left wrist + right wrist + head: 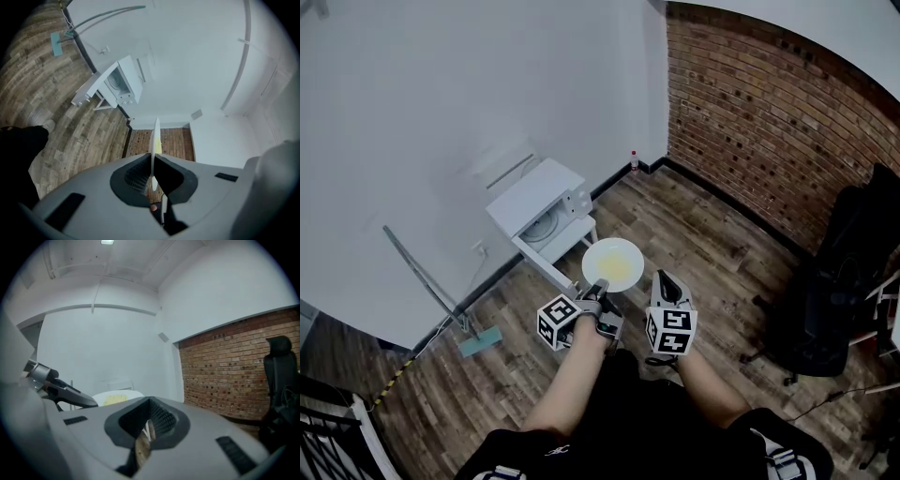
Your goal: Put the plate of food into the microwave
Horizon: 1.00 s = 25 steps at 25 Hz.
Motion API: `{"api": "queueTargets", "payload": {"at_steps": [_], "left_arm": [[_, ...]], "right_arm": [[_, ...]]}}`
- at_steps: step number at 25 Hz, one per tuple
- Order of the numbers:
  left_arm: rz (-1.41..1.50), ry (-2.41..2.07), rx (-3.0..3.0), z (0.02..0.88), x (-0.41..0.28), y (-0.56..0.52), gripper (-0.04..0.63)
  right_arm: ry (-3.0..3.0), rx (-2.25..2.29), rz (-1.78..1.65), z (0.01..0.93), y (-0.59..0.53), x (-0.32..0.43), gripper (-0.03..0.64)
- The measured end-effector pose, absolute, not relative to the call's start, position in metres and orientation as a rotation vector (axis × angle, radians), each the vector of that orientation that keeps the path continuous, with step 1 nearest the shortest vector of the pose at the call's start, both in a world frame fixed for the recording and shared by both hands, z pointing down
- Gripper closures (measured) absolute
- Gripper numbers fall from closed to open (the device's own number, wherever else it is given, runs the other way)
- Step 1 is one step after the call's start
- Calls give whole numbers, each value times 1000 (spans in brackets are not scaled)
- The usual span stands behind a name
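The plate of food [613,262] is held over the wood floor [703,234] near the microwave [539,208], its near rim clamped in the left gripper [599,288]. The head view shows its yellow food; the left gripper view shows only its edge. The right gripper [148,428] has its jaws together and holds nothing.

The floor [694,234] is made of brown wood boards. A small white surface [558,253] stands on it by the white wall. A white microwave [534,197] sits on top of that surface. A little bottle [633,159] stands in the far corner. A mop [478,342] with a blue-green head rests on the floor. A black chair [839,281] stands by the brick wall.
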<state>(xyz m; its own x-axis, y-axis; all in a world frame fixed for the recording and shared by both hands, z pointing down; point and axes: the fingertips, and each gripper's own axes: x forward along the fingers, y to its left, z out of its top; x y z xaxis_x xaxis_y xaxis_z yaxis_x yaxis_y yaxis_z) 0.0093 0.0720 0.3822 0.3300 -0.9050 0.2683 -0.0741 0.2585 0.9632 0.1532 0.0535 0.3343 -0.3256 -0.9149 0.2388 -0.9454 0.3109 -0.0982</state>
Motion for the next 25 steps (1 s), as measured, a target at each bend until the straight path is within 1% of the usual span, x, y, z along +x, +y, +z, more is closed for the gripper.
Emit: {"api": "queueTargets", "payload": {"at_steps": [6,15,25], "left_arm": [[-742,-1060,1168,392,20,12,584],[-763,-1040,1171,386,-4,-109,584],[-841,-1070,1137,385,-78,-224,584]], "right_arm": [[-2422,1728,299,340,1,156,609],[-2425,1686,260,332,-108,125,609],[-2475,1588,182,321,-231,48,609]]}}
